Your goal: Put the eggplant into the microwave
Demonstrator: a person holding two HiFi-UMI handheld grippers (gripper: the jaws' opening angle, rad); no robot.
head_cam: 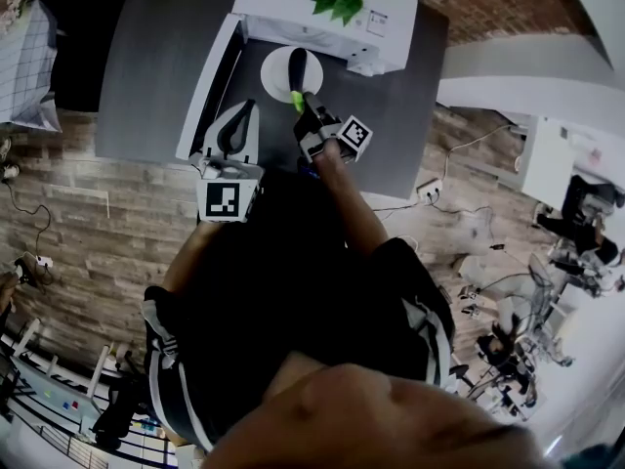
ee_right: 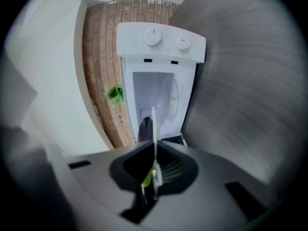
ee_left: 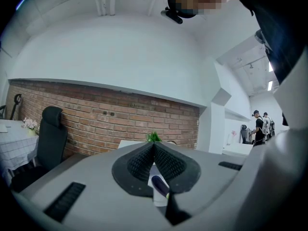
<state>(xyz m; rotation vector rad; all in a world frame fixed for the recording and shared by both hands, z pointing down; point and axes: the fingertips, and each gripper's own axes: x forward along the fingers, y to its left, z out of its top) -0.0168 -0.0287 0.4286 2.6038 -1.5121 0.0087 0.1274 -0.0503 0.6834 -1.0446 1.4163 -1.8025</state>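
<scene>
Grey surface by a brick wall: the right hand-held gripper, clamped on a white plate's rim, holds the eggplant lying on it at the open microwave's mouth. The left hand-held gripper, jaws together and empty, is beside the door.

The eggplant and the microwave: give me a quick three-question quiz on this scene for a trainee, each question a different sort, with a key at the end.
1. Short answer: is the microwave's door open or shut?
2. Multiple choice: what is the right gripper clamped on?
A. the door's edge
B. the rim of the white plate that carries the eggplant
C. nothing
3. True or false: the left gripper's jaws are together with nothing between them.

Key: 1 open; 2 B; 3 true.
</scene>
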